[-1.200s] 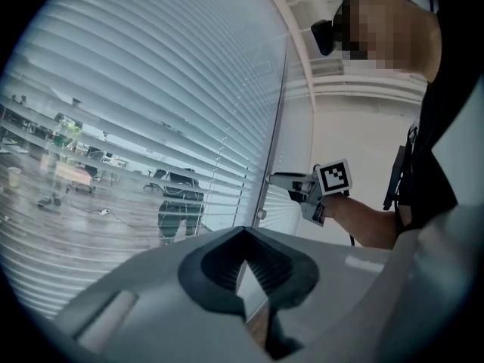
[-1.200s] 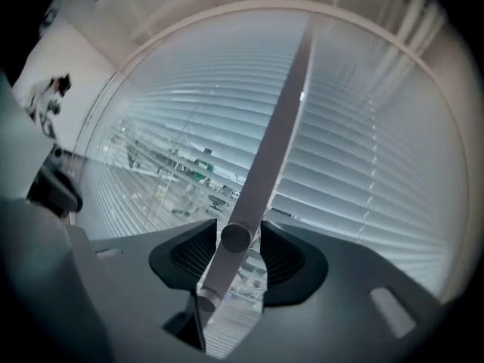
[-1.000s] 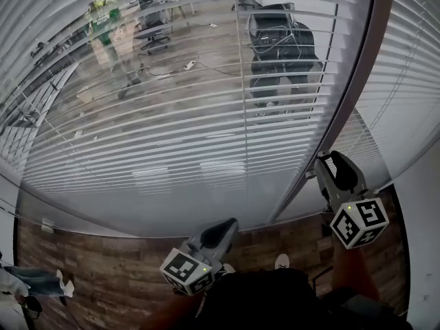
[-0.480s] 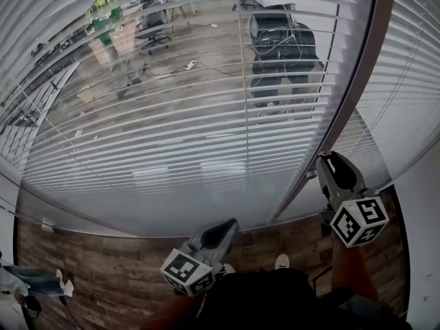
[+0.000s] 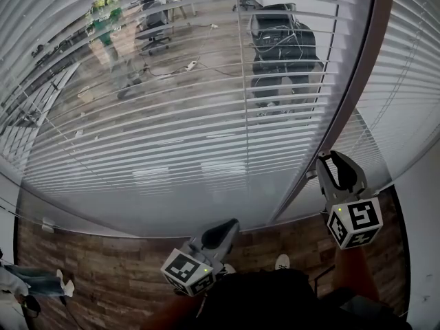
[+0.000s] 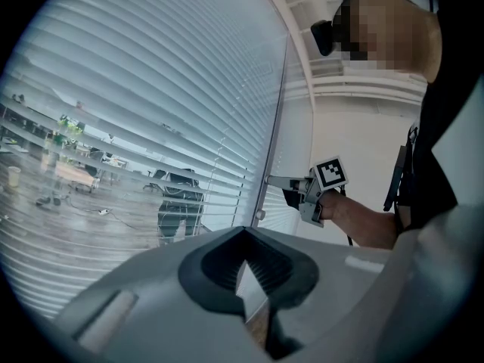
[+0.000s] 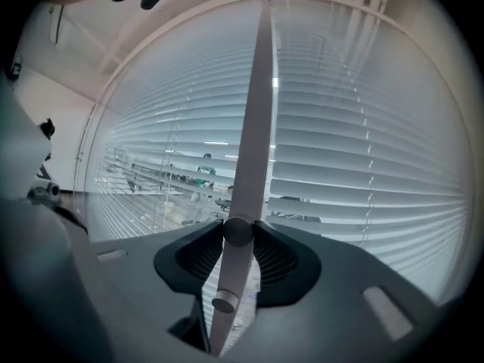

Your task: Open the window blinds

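1. The round knob (image 7: 237, 231) on the grey window post (image 7: 255, 127) is pinched between the pads of the right gripper (image 5: 331, 162), whose jaws have just been closing.
2. The left gripper (image 6: 243, 237) is held lower, its jaws pressed together on nothing.
3. The window blinds (image 5: 172, 136) are hung behind glass on both sides of the post.

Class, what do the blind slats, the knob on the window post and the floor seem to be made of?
Slats: thin, white, slightly glossy strips with light streaks; painted metal or plastic, unclear which.
Knob: smooth, matte grey, matching the post; probably coated metal, possibly plastic.
Floor: brown planks with grain and seams; wood or wood-look laminate.
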Demonstrator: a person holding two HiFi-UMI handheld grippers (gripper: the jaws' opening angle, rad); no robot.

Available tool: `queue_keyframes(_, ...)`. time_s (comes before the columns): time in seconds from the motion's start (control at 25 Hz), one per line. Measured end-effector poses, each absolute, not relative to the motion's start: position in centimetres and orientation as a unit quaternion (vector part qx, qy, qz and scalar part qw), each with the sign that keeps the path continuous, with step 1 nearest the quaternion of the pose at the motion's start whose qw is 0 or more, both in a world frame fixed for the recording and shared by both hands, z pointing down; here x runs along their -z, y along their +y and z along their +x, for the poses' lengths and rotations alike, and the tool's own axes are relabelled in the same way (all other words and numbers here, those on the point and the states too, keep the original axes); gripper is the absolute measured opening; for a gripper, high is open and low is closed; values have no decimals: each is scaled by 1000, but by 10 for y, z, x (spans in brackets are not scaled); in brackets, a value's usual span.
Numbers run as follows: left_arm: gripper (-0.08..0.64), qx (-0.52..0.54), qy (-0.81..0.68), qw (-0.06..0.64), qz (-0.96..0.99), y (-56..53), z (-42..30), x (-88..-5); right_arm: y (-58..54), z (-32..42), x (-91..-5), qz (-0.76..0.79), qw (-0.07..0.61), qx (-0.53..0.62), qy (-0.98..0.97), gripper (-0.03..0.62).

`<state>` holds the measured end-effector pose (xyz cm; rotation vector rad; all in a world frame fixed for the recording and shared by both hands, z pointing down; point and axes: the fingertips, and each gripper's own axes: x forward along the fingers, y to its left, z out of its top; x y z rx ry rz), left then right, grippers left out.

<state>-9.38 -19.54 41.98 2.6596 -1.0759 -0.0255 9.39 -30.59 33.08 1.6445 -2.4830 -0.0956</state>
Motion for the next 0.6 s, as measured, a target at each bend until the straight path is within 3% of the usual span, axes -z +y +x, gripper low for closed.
queue_keyframes(0.6, 0, 8, -368, 126, 921, -194, -94, -420, -303, 86, -338, 549, 247, 224, -766, 150)
